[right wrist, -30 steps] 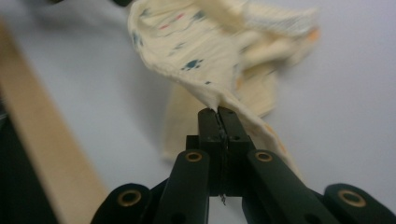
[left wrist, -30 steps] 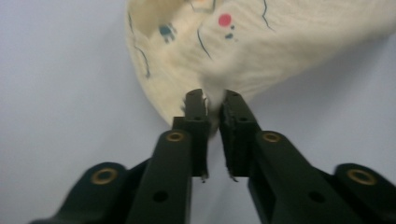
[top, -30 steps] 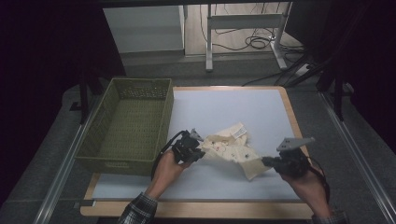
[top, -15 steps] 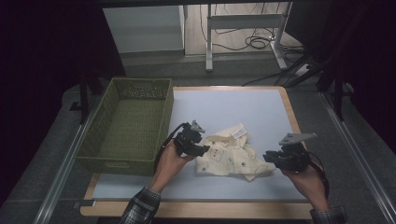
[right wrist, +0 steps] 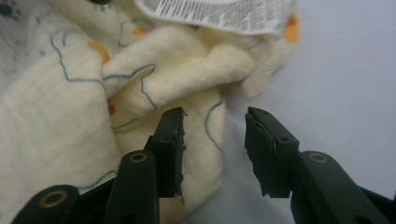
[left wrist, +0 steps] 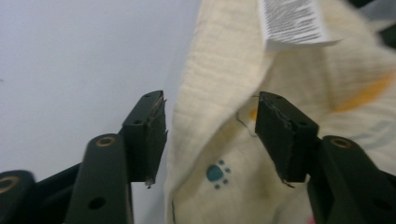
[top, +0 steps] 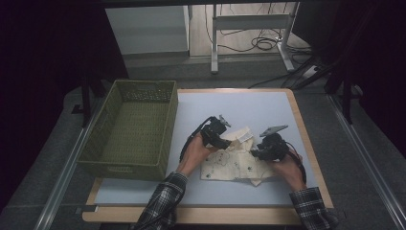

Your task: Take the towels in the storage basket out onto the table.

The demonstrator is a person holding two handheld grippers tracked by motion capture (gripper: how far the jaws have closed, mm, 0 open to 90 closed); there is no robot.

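Two grippers: both low over one small cream garment on the pale blue table mat.
Garment: printed baby cloth, paw prints and outline drawings, white care label turned up; it lies crumpled near the front of the mat, right of the green basket and apart from it.
Left gripper: at the garment's upper left edge. In the left gripper view the jaws stand about half apart, having just been opening; a fold of cloth lies between them, pads not pressing it.
Right gripper: at the garment's right side. In the right gripper view the jaws stand moderately apart, also just opened further; the cloth's hem sits by the left jaw, bare mat under the gap. Nothing held.
Basket: nothing visible inside.
Step in hand: judged as a re-grip between folds or spreads; both grippers have let go and hover at fresh edges.
Next move calls for: each pair of jaws to settle over a single clean edge, not a bunched layer, then close firmly before any lift or pull.
Risk: the label or a second layer caught in the left grip, so the cloth drags unevenly.
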